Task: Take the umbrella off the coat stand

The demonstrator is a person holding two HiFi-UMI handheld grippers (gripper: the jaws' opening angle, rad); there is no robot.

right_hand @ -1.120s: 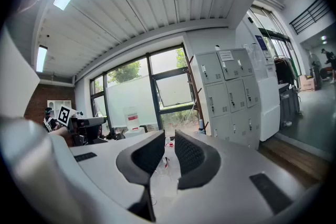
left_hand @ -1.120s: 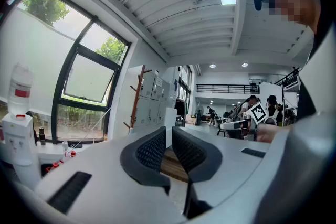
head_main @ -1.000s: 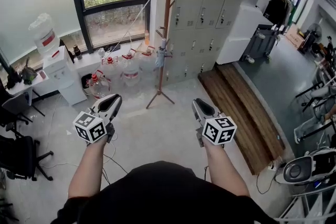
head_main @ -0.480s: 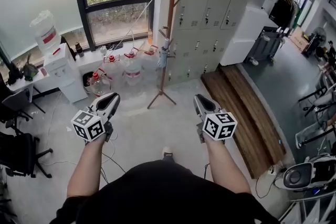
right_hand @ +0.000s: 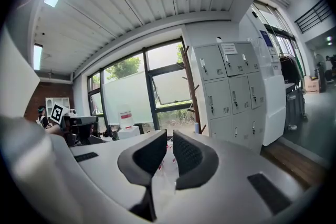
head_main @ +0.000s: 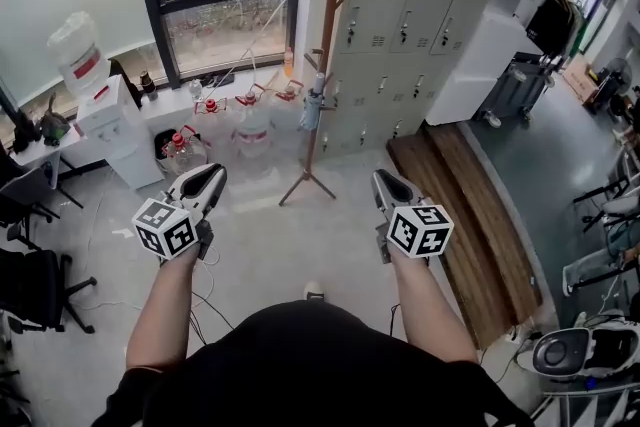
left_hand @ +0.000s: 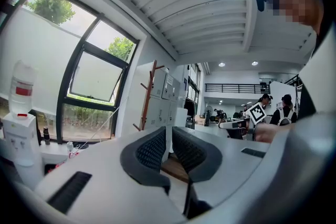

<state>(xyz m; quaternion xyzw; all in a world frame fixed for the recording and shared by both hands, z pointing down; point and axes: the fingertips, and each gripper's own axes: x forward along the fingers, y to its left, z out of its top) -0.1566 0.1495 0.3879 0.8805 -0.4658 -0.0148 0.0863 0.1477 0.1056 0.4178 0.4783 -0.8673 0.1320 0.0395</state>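
Two claws and one small folded umbrella [head_main: 312,105] are what we see. The umbrella hangs low on the wooden coat stand [head_main: 324,45], against the pole, above the splayed feet. The stand is upright on the grey floor [head_main: 270,245], between the big dark-framed window [head_main: 225,5] and a bank of grey lockers [head_main: 400,15].

Both claws are well short of the stand, held out side by side and pointing toward it. The left claw [head_main: 211,174] has its jaws drawn almost together; its own view shows only a thin slit between the ribbed pads [left_hand: 149,149], with nothing in it. The right claw [head_main: 383,178] is the same, with a narrow gap between the dark pads [right_hand: 189,157] and nothing gripped. The umbrella touches neither claw.

From the left gripper view we pick out the coat stand [left_hand: 147,94] standing just beside the lockers. From the right gripper view it rises [right_hand: 190,86] at the window's edge.

Several large water jugs [head_main: 250,130] sit on the floor under the window, left of the stand's base. Further left is a white water dispenser [head_main: 105,120] with a bottle [head_main: 75,55] on top. A raised wooden platform [head_main: 470,215] runs along the right, and a black office chair [head_main: 30,285] stands at the far left. One shoe tip [head_main: 314,290] shows below the claws.
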